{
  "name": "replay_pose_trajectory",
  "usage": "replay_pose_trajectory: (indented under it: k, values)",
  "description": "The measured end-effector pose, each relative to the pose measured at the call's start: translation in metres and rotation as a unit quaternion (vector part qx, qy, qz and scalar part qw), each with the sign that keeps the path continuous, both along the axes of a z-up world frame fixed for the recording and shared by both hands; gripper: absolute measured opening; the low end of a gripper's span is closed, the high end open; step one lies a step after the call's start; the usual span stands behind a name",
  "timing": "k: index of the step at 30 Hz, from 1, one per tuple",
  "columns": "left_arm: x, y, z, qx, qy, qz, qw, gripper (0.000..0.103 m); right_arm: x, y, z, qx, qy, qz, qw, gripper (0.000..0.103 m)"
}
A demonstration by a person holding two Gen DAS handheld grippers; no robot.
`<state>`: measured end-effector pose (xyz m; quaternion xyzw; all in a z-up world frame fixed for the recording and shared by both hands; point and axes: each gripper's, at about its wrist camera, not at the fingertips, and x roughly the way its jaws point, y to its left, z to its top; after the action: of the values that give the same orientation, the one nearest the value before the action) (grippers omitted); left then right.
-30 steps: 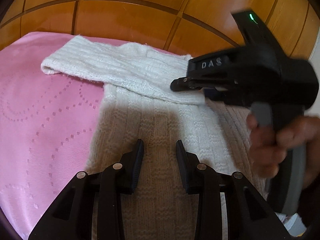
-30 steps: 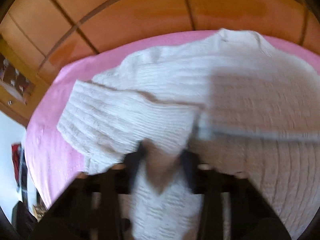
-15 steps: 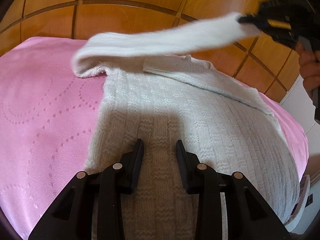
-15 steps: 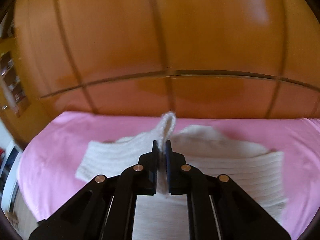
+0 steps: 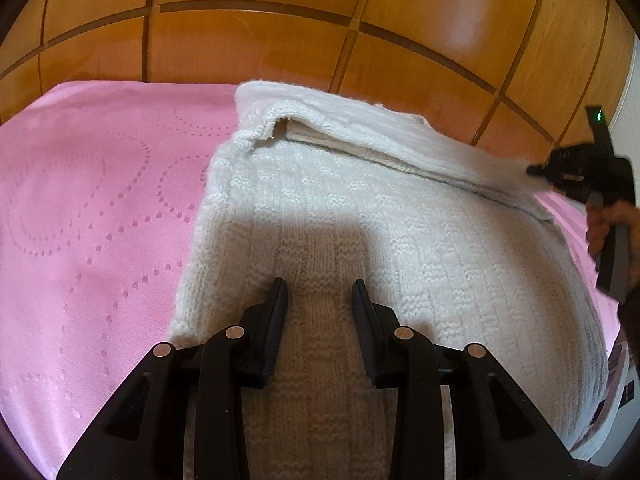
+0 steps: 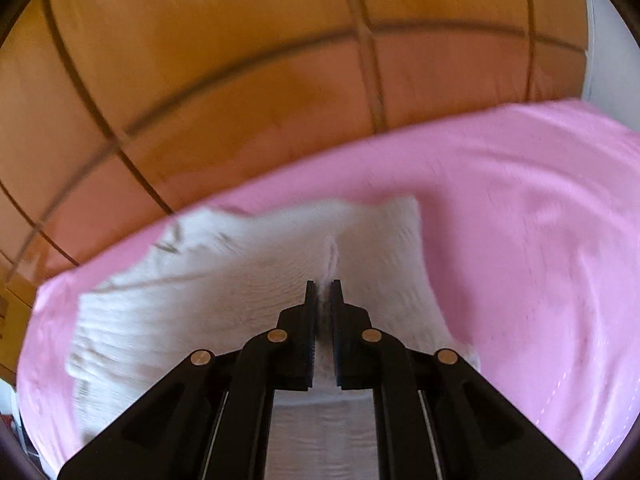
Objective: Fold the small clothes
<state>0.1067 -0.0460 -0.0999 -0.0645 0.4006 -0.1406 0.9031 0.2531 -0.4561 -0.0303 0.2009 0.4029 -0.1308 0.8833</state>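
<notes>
A white knit sweater point(image 5: 420, 248) lies flat on the pink bedspread point(image 5: 100, 208). My left gripper point(image 5: 319, 292) hovers low over the sweater's body with its jaws apart and only flat knit showing between them. One sleeve point(image 5: 360, 128) is folded over and stretched along the sweater's far edge toward the right. My right gripper point(image 5: 534, 170) is shut on that sleeve's end at the right side of the left wrist view. In the blurred right wrist view, the right gripper point(image 6: 324, 288) pinches a ridge of white knit, and the sweater point(image 6: 224, 280) spreads beyond it.
A glossy wooden panelled headboard point(image 5: 280, 40) rises behind the bed. A person's hand point(image 5: 600, 224) holds the right gripper's handle at the far right. The pink bedspread point(image 6: 540, 220) extends bare to the sweater's left and right. A white wall point(image 6: 608, 60) shows at the right edge.
The right gripper took the sleeve, lifted it and swept it to the right across the sweater's top edge. The sleeve now stretches low toward the right. The left gripper has not moved.
</notes>
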Motion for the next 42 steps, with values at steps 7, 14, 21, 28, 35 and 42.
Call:
replay_pose_trajectory:
  k: [7, 14, 21, 28, 35, 42]
  values:
    - [0.028, 0.012, 0.021, -0.083, 0.052, -0.012, 0.9951, 0.047, -0.01, -0.017, -0.021, 0.017, -0.002, -0.012, 1.0, 0.009]
    - [0.101, 0.016, 0.025, -0.167, 0.075, 0.016, 0.9829, 0.06, -0.035, 0.008, 0.024, -0.018, -0.065, 0.017, 0.998, 0.061]
    - [0.147, 0.035, 0.026, -0.185, 0.063, 0.085, 0.9769, 0.06, -0.005, 0.066, -0.001, -0.081, -0.007, 0.097, 0.992, 0.073]
    - [0.131, 0.086, 0.011, -0.228, 0.09, 0.127, 0.9611, 0.051, -0.005, 0.06, -0.033, -0.101, 0.013, 0.072, 0.992, 0.074]
    - [0.102, 0.094, 0.037, -0.182, 0.036, 0.14, 0.9727, 0.056, -0.004, 0.062, -0.03, -0.112, 0.01, 0.069, 0.991, 0.075]
    - [0.155, 0.026, 0.062, -0.098, 0.004, 0.068, 0.9929, 0.056, -0.004, 0.061, -0.032, -0.112, 0.01, 0.069, 0.991, 0.076]
